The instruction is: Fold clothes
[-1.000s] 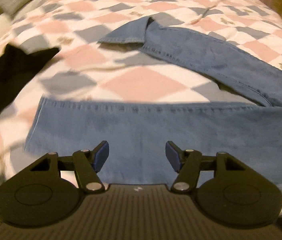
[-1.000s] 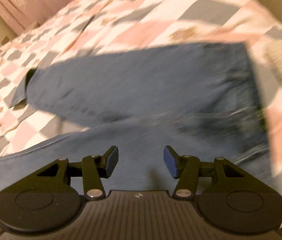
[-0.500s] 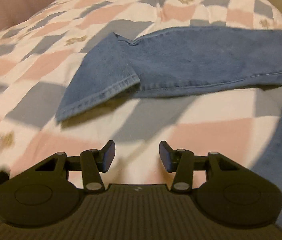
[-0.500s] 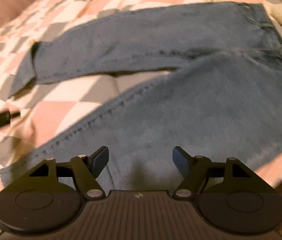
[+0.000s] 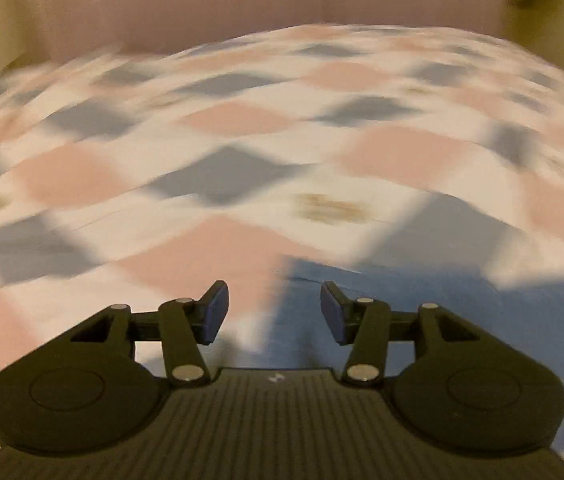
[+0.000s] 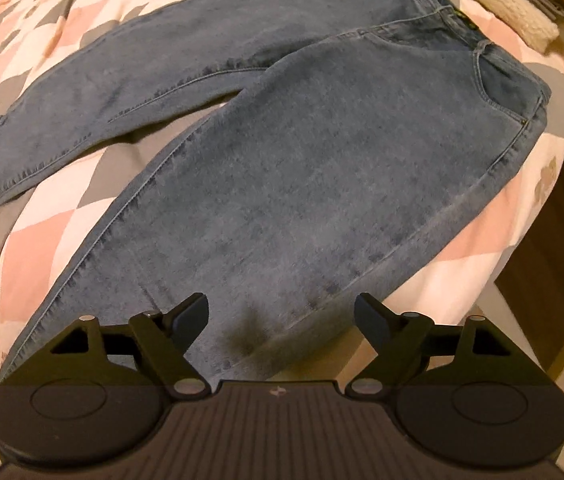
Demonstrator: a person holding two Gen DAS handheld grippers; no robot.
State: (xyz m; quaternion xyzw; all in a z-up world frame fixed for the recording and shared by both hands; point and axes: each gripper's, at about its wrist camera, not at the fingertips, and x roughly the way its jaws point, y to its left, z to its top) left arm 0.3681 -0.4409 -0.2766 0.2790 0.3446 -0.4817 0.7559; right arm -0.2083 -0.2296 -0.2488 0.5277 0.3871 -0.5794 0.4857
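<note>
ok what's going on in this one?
A person with a handheld gripper in each hand is setting up to fold a pair of blue jeans spread flat, legs apart, on a pink, grey and white checked bedspread. No fold has been made. The right gripper hovers open over the nearer leg, holding nothing. The left gripper is open too, above an edge of denim; its view is motion-blurred, so which part is hard to tell.

Bare quilt (image 5: 241, 120) lies open beyond the jeans (image 6: 302, 152); a cream knit (image 6: 498, 4) crowds the waistband side
</note>
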